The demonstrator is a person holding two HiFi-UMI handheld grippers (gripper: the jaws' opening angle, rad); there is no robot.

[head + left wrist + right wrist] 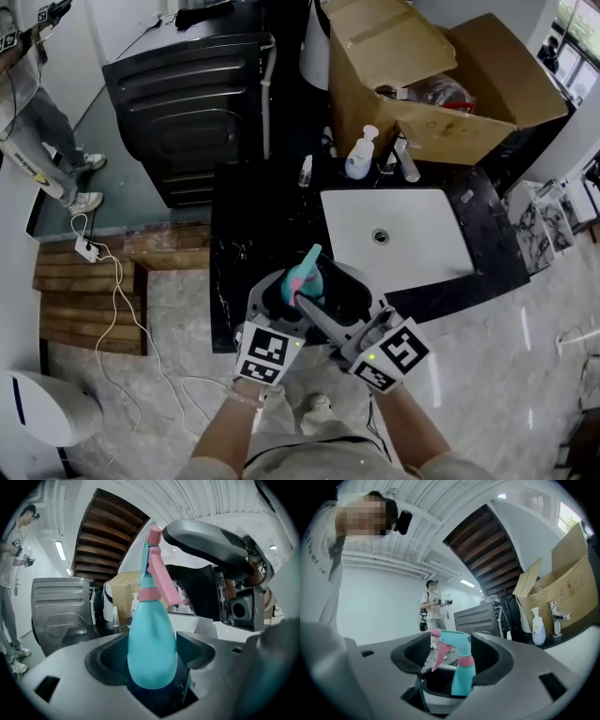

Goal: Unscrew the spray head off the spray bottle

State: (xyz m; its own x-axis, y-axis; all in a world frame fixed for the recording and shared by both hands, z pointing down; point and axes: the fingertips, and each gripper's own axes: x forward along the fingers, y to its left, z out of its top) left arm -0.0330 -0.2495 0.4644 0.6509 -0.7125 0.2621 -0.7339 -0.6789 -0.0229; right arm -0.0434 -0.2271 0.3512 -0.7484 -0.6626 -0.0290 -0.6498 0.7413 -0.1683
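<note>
While spray bottle (305,277) is held, box (424,70) stands behind sink (422,258).

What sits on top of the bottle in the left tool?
A teal spray head with pink trigger and nozzle, joined by a pink collar. The collar covers the neck of the bottle, so how far it is unscrewed cannot be seen.

Head view: high above, facing steeply down on left gripper (289,298), right gripper (317,307) and counter (253,225); mid-range. Left gripper view: sits behind its jaws, faces along them; bottle (152,653) very near between them, right gripper beyond. Right gripper view: same mount, jaws either side of bottle's top. All three share bottle
</note>
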